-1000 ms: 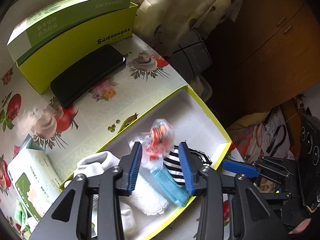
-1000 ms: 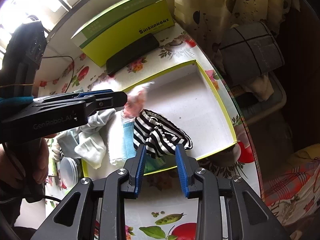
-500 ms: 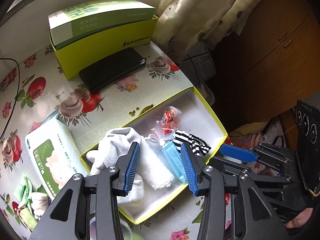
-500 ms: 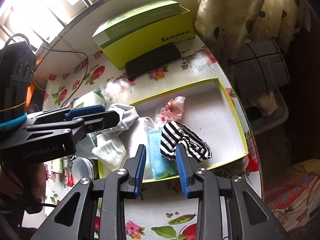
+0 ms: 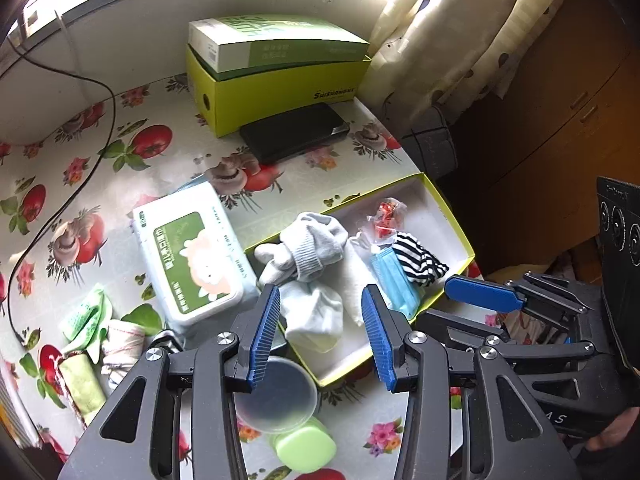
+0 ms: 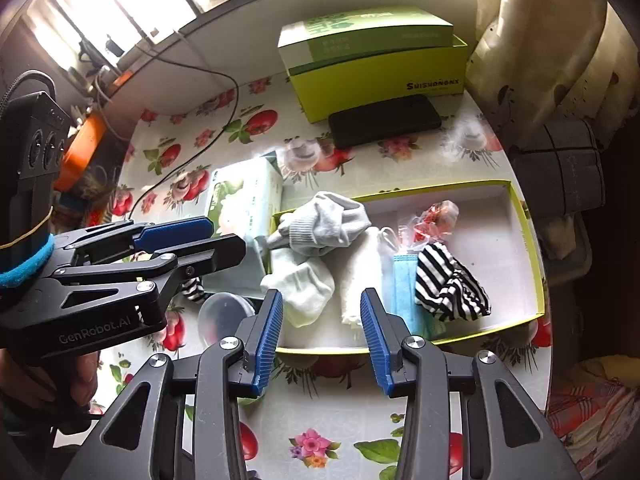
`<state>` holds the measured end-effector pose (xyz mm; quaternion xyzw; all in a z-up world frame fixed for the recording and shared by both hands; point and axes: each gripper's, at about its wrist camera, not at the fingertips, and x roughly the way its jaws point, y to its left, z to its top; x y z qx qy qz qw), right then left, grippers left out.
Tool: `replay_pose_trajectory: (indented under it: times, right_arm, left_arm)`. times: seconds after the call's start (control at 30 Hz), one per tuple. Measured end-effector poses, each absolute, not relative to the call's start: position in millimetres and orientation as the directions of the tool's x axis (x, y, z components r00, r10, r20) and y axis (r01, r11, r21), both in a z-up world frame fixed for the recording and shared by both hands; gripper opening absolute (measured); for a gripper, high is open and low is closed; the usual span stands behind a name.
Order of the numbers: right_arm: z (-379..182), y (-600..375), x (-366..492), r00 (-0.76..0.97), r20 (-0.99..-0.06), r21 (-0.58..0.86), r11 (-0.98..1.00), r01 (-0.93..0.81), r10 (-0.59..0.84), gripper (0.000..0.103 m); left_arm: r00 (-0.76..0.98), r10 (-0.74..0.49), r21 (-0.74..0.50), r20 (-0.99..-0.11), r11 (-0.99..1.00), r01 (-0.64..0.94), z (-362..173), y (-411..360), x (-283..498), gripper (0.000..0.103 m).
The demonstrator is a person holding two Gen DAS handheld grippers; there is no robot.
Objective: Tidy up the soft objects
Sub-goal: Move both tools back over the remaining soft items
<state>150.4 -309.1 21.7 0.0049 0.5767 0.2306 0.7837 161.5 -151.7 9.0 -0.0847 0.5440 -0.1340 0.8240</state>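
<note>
The right tool (image 6: 320, 336) hung above the table (image 6: 348, 432) with its blue pads apart, having just been opening, nothing between them. The left tool (image 5: 320, 332) also stood apart and empty. Beyond them, the tray (image 6: 536, 264) held white socks (image 6: 320, 224), a blue mask (image 6: 402, 284), and striped cloth (image 6: 448, 284). Only the left view showed a green cap (image 5: 306, 448) and rolled cloths (image 5: 86, 380).

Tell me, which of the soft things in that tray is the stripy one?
The black-and-white striped cloth, bunched up right of the blue face mask. The socks and folded towel further left are plain white or grey.
</note>
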Motion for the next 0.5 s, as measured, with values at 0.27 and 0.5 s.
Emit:
replay_pose_trajectory:
  times: [0.27, 0.5]
  right_arm:
    - [27.5, -274.6, 136.4, 0.199, -0.906, 0.262, 0.865, -0.428, 0.372, 0.04]
    - [31.2, -251.7, 125.4, 0.18, -0.912, 0.25, 0.846, -0.471, 0.37, 0.04]
  left_arm:
    - [0.398, -0.295, -0.292, -0.869, 0.954, 0.07, 13.5, -122.5, 137.4, 0.044]
    - [0.407, -0.278, -0.292, -0.87, 0.956, 0.027, 14.6, -103.0, 120.1, 0.044]
